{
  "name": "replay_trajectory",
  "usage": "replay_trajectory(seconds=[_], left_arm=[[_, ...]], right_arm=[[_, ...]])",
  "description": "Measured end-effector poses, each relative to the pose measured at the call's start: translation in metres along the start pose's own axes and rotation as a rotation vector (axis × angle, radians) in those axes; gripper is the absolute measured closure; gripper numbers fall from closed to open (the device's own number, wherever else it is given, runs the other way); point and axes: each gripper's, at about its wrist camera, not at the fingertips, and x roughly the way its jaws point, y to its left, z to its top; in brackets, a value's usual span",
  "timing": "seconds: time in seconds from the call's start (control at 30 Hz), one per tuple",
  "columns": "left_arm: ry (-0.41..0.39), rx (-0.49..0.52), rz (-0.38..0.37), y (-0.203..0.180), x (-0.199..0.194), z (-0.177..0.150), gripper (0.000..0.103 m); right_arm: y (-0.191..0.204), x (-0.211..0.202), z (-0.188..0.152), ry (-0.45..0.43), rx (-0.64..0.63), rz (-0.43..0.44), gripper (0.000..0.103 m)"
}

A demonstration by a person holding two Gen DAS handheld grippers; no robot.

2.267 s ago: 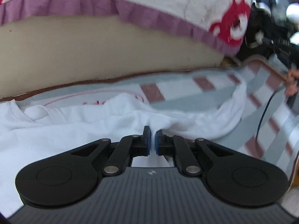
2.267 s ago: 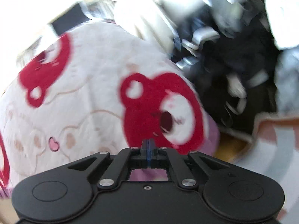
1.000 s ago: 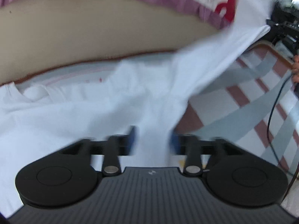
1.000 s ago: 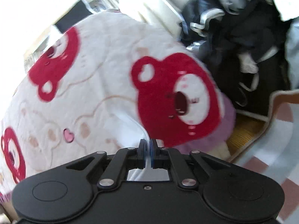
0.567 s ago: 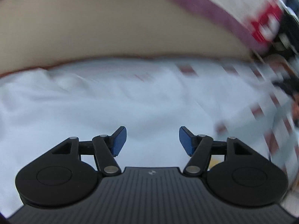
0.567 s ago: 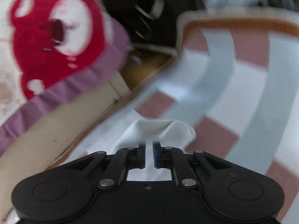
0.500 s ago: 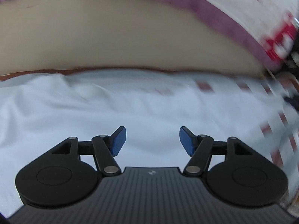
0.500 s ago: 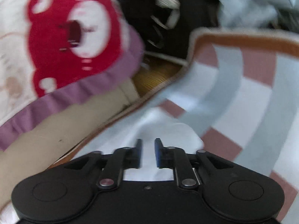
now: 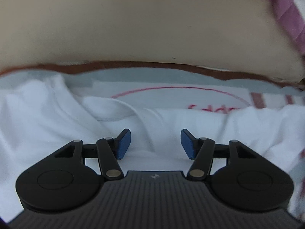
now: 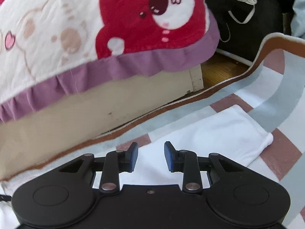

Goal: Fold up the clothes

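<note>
Holding your left gripper (image 9: 156,143) low over the white garment (image 9: 47,126), jaws spread wide, nothing between the blue pads (image 9: 124,143). Garment lies rumpled on the striped mat (image 9: 190,93), long axis running left-right across the view, parallel to the beige bed side (image 9: 143,22). Your right gripper (image 10: 151,156) also has jaws spread, empty, just above the same garment (image 10: 219,133). Its flat narrow end points up-right, toward the mat's brown edge (image 10: 257,64), hem corner lying on a pink square. Bear-print quilt (image 10: 85,28) with purple ruffle overhangs the bed. Dark clutter (image 10: 244,9) sits beyond the mat.
</note>
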Motion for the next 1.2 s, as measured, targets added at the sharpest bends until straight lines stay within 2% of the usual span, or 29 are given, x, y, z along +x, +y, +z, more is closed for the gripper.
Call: replay_trajectory(seconds=[0.07, 0.1, 0.13, 0.17, 0.2, 0.23, 0.37, 0.43, 0.5, 0.57, 0.6, 0.67, 0.73, 0.8, 0.87, 0.9, 0.93, 1.0, 1.13, 1.2], left_arm=[[-0.002, -0.063, -0.035, 0.001, 0.007, 0.000, 0.037], [-0.008, -0.066, -0.054, -0.002, 0.008, 0.002, 0.038], [-0.011, -0.066, -0.071, -0.005, 0.009, 0.003, 0.044], [0.000, -0.045, -0.065, -0.011, 0.011, 0.006, 0.079], [0.008, 0.001, -0.018, -0.019, 0.012, 0.008, 0.101], [-0.010, 0.057, 0.039, -0.028, 0.009, 0.011, 0.102], [-0.207, 0.144, 0.105, -0.044, -0.021, 0.031, 0.102], [-0.261, 0.040, 0.057, -0.036, -0.030, 0.040, 0.102], [-0.294, 0.008, 0.057, -0.033, -0.032, 0.039, 0.101], [-0.289, -0.024, 0.038, -0.028, -0.029, 0.035, 0.100], [-0.267, -0.084, 0.004, -0.020, -0.025, 0.034, 0.100], [-0.222, -0.189, -0.053, -0.007, -0.019, 0.031, 0.100], [-0.178, -0.277, -0.101, 0.005, -0.014, 0.026, 0.100], [-0.156, -0.275, -0.106, 0.009, -0.014, 0.020, 0.097], [-0.143, -0.227, -0.085, 0.009, -0.016, 0.016, 0.091], [-0.138, -0.203, -0.080, 0.009, -0.017, 0.015, 0.080], [-0.133, -0.178, -0.078, 0.009, -0.019, 0.013, 0.075], [-0.094, -0.123, -0.108, 0.007, -0.017, 0.009, 0.058], [0.021, 0.004, -0.162, -0.003, -0.006, 0.001, 0.052], [-0.022, 0.066, -0.106, -0.016, -0.012, 0.007, 0.055]], right_arm=[[0.001, 0.005, -0.003, 0.022, 0.029, 0.033, 0.067], [0.002, 0.007, -0.005, 0.032, 0.045, 0.050, 0.067], [0.004, 0.009, -0.006, 0.043, 0.055, 0.066, 0.066], [0.007, 0.013, -0.008, 0.054, 0.055, 0.077, 0.066], [0.010, 0.016, -0.010, 0.064, 0.054, 0.086, 0.066], [0.013, 0.018, -0.013, 0.075, 0.040, 0.087, 0.066], [0.023, 0.023, -0.020, 0.110, -0.008, 0.085, 0.066], [0.021, 0.026, -0.020, 0.123, -0.005, 0.074, 0.065], [0.018, 0.028, -0.020, 0.128, 0.010, 0.062, 0.065], [0.015, 0.029, -0.020, 0.136, 0.017, 0.044, 0.064], [0.016, 0.027, -0.020, 0.142, 0.014, 0.066, 0.062], [0.021, 0.020, -0.016, 0.173, 0.019, 0.221, 0.062], [0.028, 0.014, -0.015, 0.217, 0.086, 0.442, 0.062], [0.044, 0.013, -0.022, 0.279, 0.123, 0.637, 0.062], [0.070, 0.015, -0.035, 0.365, 0.070, 0.734, 0.062], [0.084, 0.015, -0.042, 0.409, 0.020, 0.761, 0.062], [0.097, 0.016, -0.051, 0.459, -0.037, 0.780, 0.062], [0.121, 0.019, -0.068, 0.551, -0.143, 0.799, 0.062], [0.151, 0.019, -0.092, 0.637, -0.325, 0.781, 0.060], [0.158, 0.022, -0.098, 0.646, -0.361, 0.760, 0.059]])
